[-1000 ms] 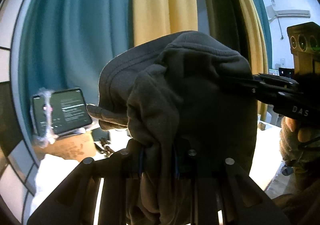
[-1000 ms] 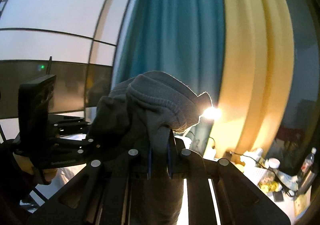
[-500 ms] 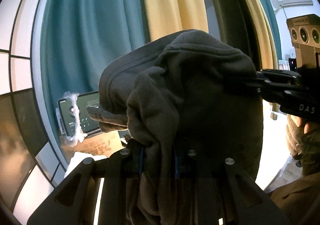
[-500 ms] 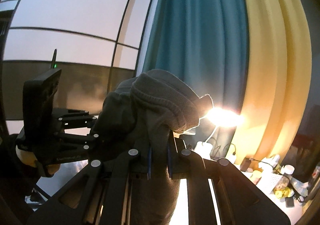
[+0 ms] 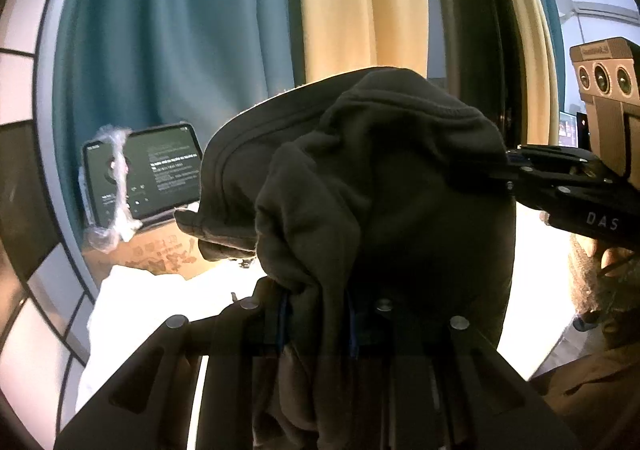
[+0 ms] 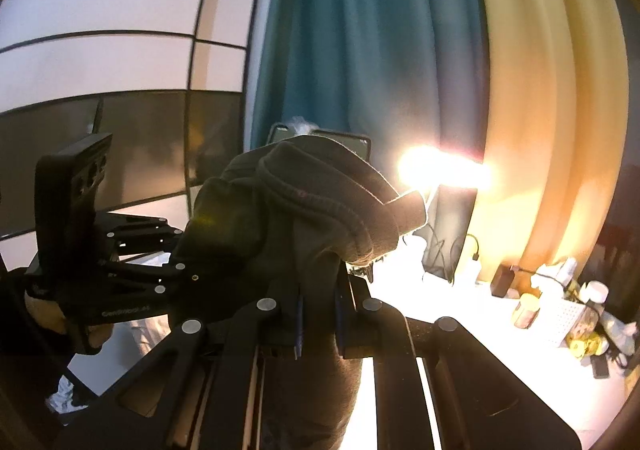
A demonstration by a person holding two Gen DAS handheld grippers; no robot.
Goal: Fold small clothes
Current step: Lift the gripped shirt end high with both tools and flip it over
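Both grippers have the dark grey garment [image 5: 380, 190] up in the air in front of the curtains [image 5: 192, 30]. Left gripper [image 5: 316, 314] jaws pinched tight on bunched fabric, right gripper [image 6: 318, 314] jaws clamped on another fold.

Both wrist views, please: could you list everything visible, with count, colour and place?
garment: one, dark grey, held up between both grippers
curtains: teal and cream panels, behind
tablet: one, dark screen, propped on the cardboard box
cardboard box: one, brown, under the tablet
lamp glare: one, bright, right wrist view
small clutter: several pieces, right side of the desk
left gripper: black, shut on garment
right gripper: black, shut on garment
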